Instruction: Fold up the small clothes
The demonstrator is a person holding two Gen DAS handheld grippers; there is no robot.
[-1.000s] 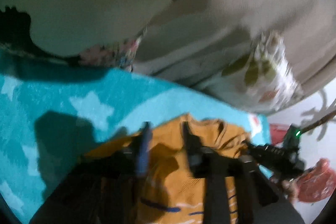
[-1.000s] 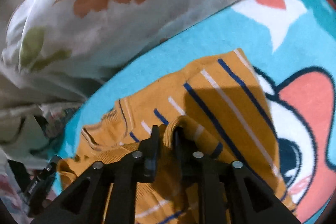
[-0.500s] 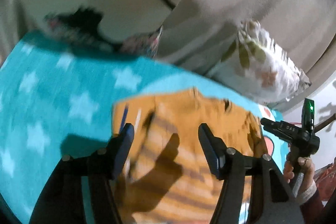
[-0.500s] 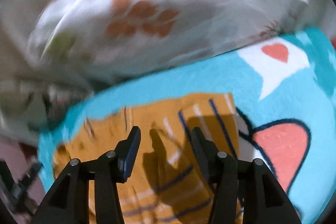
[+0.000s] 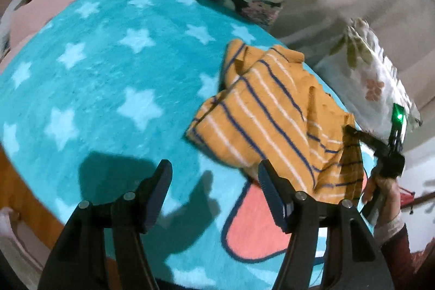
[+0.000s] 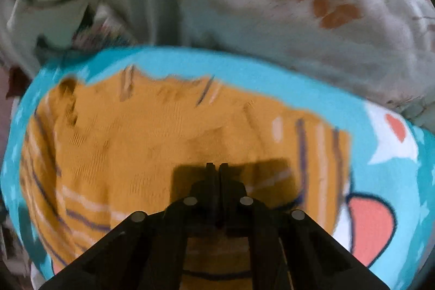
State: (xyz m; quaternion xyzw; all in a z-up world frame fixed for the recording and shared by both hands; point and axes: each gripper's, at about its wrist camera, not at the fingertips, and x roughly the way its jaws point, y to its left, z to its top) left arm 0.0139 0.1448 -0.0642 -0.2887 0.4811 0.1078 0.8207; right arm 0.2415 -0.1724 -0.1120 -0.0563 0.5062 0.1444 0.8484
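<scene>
Orange striped shirt (image 5: 274, 116) right of (open) left fingers (image 5: 160, 181).

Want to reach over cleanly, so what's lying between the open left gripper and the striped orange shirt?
Nothing: the left wrist view shows only bare teal star blanket between the left gripper and the striped orange shirt.

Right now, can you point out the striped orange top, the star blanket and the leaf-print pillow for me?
striped orange top (image 5: 261, 116), left wrist view, middle of the striped upper fold.
star blanket (image 5: 108, 78), left wrist view, bare turquoise part left of the top.
leaf-print pillow (image 5: 378, 75), left wrist view, its white printed face.
</scene>
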